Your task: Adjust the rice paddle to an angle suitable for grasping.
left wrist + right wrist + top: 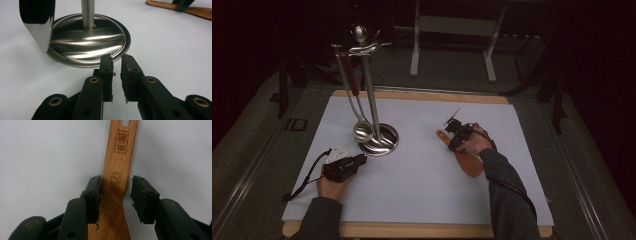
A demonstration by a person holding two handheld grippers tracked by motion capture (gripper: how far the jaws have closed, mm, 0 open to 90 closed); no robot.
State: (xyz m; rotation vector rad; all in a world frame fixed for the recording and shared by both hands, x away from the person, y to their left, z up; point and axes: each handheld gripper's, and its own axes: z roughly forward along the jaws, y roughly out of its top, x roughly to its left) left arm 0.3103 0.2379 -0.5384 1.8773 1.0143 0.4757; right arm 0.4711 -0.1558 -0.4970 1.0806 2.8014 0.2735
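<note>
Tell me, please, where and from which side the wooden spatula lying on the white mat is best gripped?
Grip the wooden spatula on its narrow handle, near the round stamp, coming down from above. It lies flat on the white mat, so only its two thin side edges offer a hold. The right gripper already straddles that spot, jaws open on either side.

My black right gripper point(116, 197) straddles the reddish-brown wooden spatula point(117, 175) with its darker burnt-in stamps, my black left gripper point(117, 75) has brass-coloured rivets, the stand point(87, 42) is shiny silver, and the mat point(422, 175) is plain white.
</note>
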